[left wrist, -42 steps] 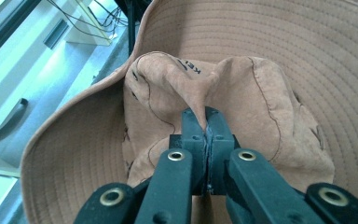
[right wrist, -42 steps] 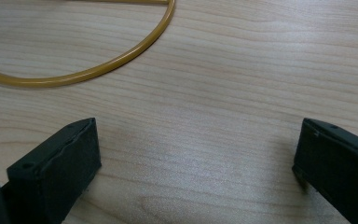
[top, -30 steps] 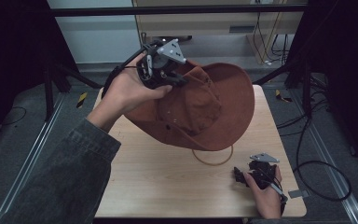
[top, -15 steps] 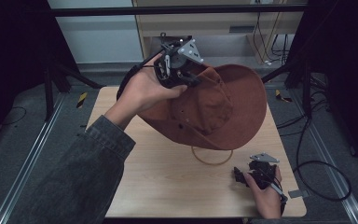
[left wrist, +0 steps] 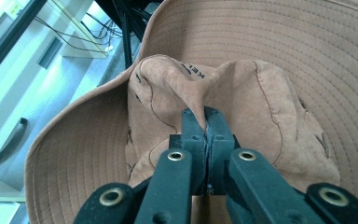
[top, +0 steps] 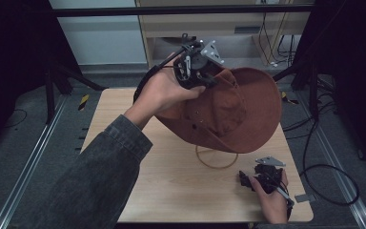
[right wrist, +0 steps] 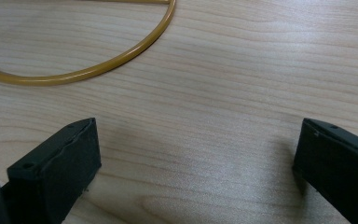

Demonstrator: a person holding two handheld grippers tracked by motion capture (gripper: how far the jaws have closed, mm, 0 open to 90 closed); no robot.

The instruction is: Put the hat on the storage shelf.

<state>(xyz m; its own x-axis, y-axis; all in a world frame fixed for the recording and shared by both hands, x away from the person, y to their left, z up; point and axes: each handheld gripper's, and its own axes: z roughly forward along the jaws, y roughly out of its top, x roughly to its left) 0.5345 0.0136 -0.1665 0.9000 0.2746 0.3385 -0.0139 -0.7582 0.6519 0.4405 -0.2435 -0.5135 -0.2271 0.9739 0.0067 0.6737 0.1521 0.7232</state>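
Pale wood made up the desk (top: 171,176), with dark floor and cables round it. Nearest the person, the right claw (right wrist: 196,163) rested low on the wood with its jaws spread wide and nothing between them, on the near side of a thin yellowish ring (top: 217,160) lying flat. Above and beyond that ring hung the brown hat (top: 238,107), clear of the desk, tilted with its brim toward the ring. The left claw (left wrist: 206,126) was clamped on a single pinched fold of the crown, at the hat's far upper side.

The grip looked to be the weak point: soft cloth caught by one thin crease could slide out under the hat's own weight, dropping it askew across the ring. A swing of the wide brim could also nudge the ring out of place or brush the idle right claw.
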